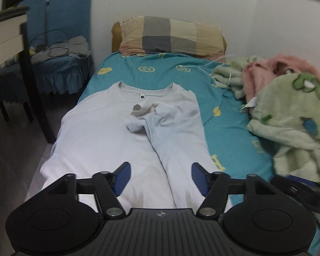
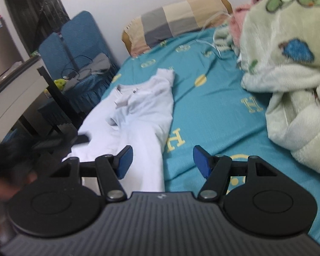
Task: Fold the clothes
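Observation:
A white long-sleeved shirt (image 1: 100, 132) lies flat, collar (image 1: 145, 91) toward the pillow, along the left side of the bed. One sleeve (image 1: 160, 128) is folded inward across the chest, its cuff bunched near the collar. My left gripper (image 1: 160, 168) hovers open above the shirt's lower part, with nothing between its blue pads (image 1: 123, 177). In the right wrist view the shirt (image 2: 143, 115) runs diagonally. My right gripper (image 2: 162, 155) stands open over the shirt's right edge and the sheet, holding nothing.
The teal bed sheet (image 1: 224, 106) is bare right of the shirt. A plaid pillow (image 1: 170, 35) sits at the head. A heap of green and pink blankets (image 1: 292, 117) fills the right side. Blue-covered chairs (image 1: 61, 32) and a table (image 1: 6, 32) stand left of the bed.

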Motion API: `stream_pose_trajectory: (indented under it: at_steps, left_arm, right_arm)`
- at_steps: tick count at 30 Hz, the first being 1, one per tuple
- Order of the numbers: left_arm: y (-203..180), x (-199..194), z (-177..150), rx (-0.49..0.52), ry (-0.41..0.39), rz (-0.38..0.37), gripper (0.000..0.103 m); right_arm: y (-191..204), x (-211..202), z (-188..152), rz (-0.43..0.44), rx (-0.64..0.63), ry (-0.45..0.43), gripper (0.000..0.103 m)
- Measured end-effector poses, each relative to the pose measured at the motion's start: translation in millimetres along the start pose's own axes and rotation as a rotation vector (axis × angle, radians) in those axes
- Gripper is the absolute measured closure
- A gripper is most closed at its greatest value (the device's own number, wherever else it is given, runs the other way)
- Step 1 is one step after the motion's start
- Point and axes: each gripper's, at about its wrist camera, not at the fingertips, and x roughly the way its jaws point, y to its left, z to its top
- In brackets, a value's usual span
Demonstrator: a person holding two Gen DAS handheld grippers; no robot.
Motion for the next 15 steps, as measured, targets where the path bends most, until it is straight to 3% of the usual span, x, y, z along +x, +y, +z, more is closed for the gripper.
stream_pose_trajectory:
  at_steps: [3,7,11,15]
  left_arm:
    - [1.1,-45.7,-23.3,-0.021,-0.028,-0.016,0.019]
    - [-1.4,-74.2,-57.3,0.020,-0.058,-0.035,0.000]
    - [-2.1,-84.6,-74.0,0.050,-0.048,-0.027,0.000]
    - [4.2,-95.3,-68.0,0.064,-0.067,-0.042,0.000]
  right_arm:
    - [8.6,-10.5,-1.0,0.012,-0.037,-0.025,0.038]
    - [21.8,-21.0,-4.2,0.012,-0.101,-0.039,0.038]
    - [32.9,-34.1,-11.1,0.023,-0.142,-0.037,0.038]
    - [38.2,-44.7,-16.1,0.014,-0.171,-0.050,0.038]
